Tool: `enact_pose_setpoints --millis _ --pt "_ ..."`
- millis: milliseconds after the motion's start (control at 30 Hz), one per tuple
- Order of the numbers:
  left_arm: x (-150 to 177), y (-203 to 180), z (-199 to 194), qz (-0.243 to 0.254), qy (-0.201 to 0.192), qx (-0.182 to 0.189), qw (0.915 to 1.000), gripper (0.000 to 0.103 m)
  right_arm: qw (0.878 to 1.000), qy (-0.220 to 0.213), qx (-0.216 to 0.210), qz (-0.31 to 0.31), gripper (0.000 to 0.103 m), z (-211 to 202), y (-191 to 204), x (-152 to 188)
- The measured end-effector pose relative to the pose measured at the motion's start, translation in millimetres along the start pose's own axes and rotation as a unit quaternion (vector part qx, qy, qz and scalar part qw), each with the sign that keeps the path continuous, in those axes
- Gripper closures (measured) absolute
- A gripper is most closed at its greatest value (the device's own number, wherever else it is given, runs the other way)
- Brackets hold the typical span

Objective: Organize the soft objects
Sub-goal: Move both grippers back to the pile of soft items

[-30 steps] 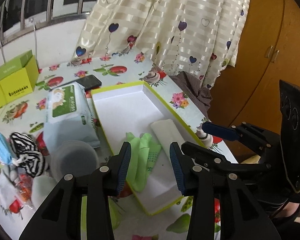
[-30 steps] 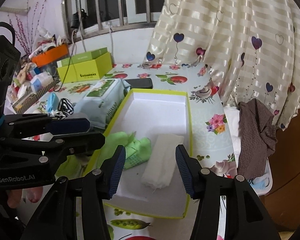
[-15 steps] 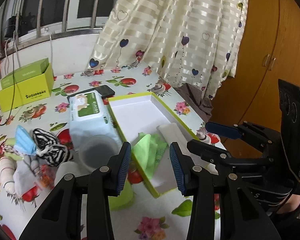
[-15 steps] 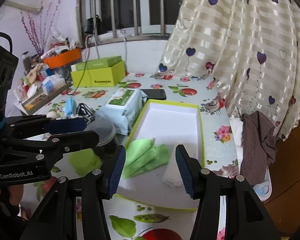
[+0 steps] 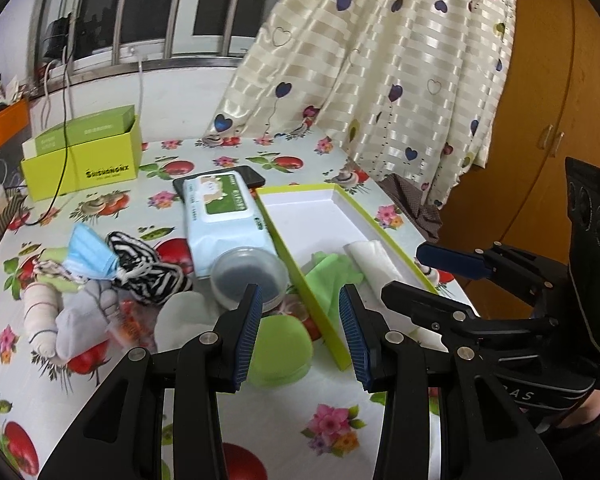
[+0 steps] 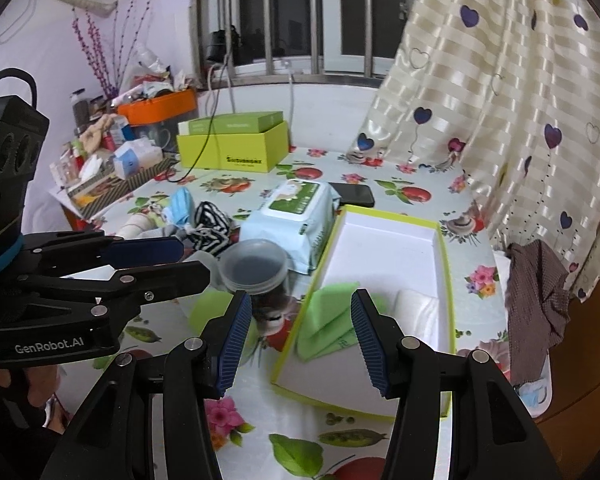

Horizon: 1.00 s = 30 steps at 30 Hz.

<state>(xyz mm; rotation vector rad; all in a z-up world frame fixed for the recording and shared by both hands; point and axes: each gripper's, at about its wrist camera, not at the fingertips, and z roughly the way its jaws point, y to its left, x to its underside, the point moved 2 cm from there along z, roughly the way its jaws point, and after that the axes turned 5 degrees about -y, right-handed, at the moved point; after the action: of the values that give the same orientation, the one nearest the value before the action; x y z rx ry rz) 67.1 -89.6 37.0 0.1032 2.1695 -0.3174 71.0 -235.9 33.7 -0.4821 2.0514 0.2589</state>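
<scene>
Above floral surface, both claws, left and right, spread, empty; green cloth already boxed. Next: reach sock pile, ten o'clock, apparently unsorted.

The right gripper hangs empty, jaws apart, over a shallow white box with a lime rim. Inside lie a green cloth and a white cloth, seemingly folded. A wipes pack and clear tub sit just left.
</scene>
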Motion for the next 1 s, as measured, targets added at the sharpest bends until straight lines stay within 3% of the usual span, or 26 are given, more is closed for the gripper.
enact_pose_setpoints --millis 433,1000 --pt "6 30 -16 -0.021 -0.011 -0.027 0.9993 0.062 0.999 0.003 -0.028 -0.018 0.052 12 28 -9" --pt "29 109 -27 -0.077 -0.003 -0.088 0.9932 0.062 0.997 0.022 -0.064 -0.044 0.052 40 64 -16"
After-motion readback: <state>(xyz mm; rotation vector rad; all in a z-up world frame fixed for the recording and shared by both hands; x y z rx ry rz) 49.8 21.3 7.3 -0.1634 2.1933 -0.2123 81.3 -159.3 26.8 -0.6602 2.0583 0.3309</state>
